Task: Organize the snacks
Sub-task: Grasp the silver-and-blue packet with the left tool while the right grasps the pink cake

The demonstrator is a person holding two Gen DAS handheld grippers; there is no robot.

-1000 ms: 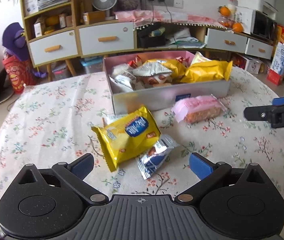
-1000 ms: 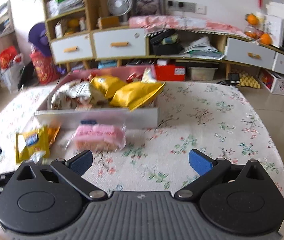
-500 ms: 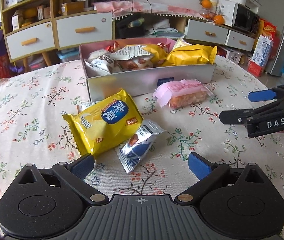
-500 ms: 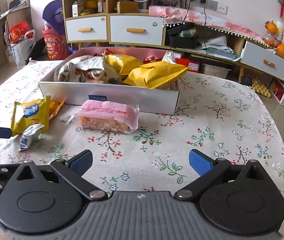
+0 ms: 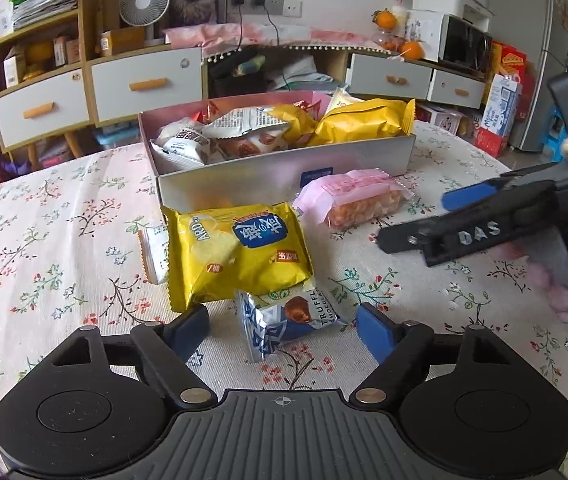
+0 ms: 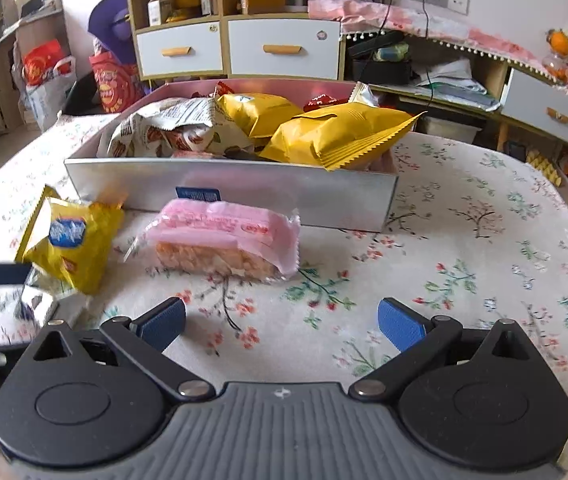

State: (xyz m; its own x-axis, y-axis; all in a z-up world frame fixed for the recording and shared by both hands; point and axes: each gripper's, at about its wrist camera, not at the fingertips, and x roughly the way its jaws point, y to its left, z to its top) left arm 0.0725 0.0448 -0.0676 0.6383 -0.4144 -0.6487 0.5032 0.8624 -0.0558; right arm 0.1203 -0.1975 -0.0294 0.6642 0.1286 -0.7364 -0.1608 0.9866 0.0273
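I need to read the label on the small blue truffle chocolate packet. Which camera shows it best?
The left wrist view: the truffle chocolate packet lies sharp between the open left gripper fingers, lettering legible. The right wrist view shows only a blurred silvery scrap at its left edge.

I can read "DAS" in raised letters on the right gripper (image 5: 424,218), "ARD" on the yellow bag (image 5: 239,250) (its blue oval holds Chinese characters), and "TRUFFL" above "CHOCOLA", cut off, on the blue wrapper (image 5: 288,322).
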